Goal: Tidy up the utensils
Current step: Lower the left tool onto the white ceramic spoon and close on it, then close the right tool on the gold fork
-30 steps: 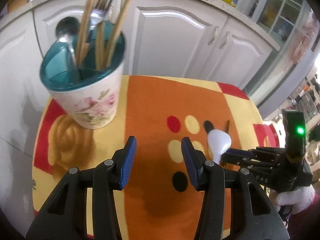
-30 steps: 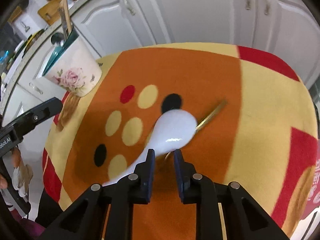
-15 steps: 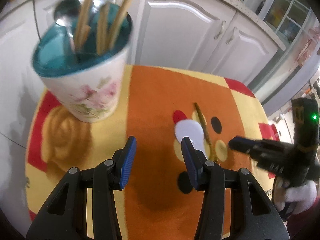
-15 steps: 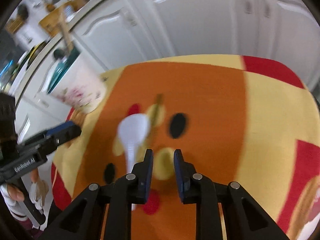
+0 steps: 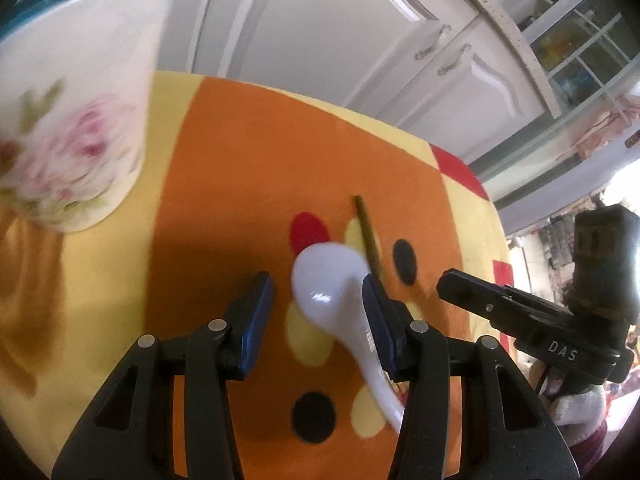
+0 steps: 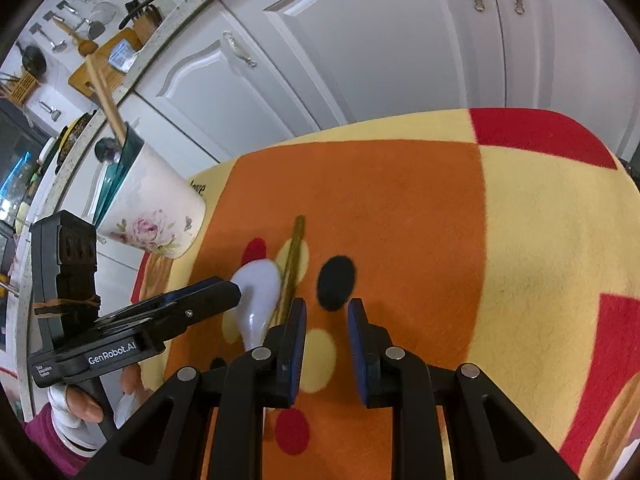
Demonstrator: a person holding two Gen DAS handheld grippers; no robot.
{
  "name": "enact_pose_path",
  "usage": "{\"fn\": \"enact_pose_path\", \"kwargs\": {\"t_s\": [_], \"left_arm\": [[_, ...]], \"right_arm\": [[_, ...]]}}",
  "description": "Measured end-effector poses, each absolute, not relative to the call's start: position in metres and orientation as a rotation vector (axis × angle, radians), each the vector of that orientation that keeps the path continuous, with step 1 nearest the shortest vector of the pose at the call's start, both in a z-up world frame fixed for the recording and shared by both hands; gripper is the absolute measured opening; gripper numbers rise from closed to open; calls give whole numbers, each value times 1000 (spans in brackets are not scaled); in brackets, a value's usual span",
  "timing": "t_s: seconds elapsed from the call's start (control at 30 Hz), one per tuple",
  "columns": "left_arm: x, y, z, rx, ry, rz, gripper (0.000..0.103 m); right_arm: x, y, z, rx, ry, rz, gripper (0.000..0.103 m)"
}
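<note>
A white ceramic spoon (image 5: 332,280) lies on the orange patterned cloth (image 5: 240,184), beside a thin brown chopstick (image 5: 368,232). My left gripper (image 5: 318,312) is open and low over the spoon. The bowl shows between its blue pads, and the handle runs under the right finger. My right gripper (image 6: 326,336) stands slightly open with nothing between its pads, just right of the spoon (image 6: 258,296) and chopstick (image 6: 292,256). The floral cup (image 6: 152,208) with a teal rim holds chopsticks and a metal spoon, left of the spoon.
White cabinet doors (image 6: 360,60) rise behind the cloth-covered table. A gloved hand (image 6: 76,412) holds the left gripper's handle at the lower left. The cup (image 5: 72,140) fills the upper left of the left wrist view. The cloth's edge (image 6: 560,128) drops off at the far right.
My left gripper has dropped and closed in over the spoon. The spoon and chopstick have shifted left on the cloth, and my right gripper now stands off to their right.
</note>
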State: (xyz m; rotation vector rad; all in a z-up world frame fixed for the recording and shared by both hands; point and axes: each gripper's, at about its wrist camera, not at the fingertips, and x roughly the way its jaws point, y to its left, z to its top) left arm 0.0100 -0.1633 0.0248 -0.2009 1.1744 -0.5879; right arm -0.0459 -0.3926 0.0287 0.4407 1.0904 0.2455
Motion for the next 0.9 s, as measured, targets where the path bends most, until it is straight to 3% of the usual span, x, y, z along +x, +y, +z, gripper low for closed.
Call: {"fn": "enact_pose_path", "kwargs": {"t_s": [0.07,0.13,0.2,0.33,0.9], "left_arm": [[10,-171,25,-178,1168,-604,44],[10,-180,23,-133,1170,-620,27],[11,-179,23,-131,1165,-632,27],[11,-174,27,-155,1165,-649,13],[-12,-121,51,-162,1129,-600,6]], "right_arm": [[-44,-399,29,449,1092,233,20],[-42,-405,29,457,1093,225,20],[-40,-408,31,462,1091,222,20],[-33,-403,34,460,1092,244,20],[9,-329,19,205,1160,243,19]]}}
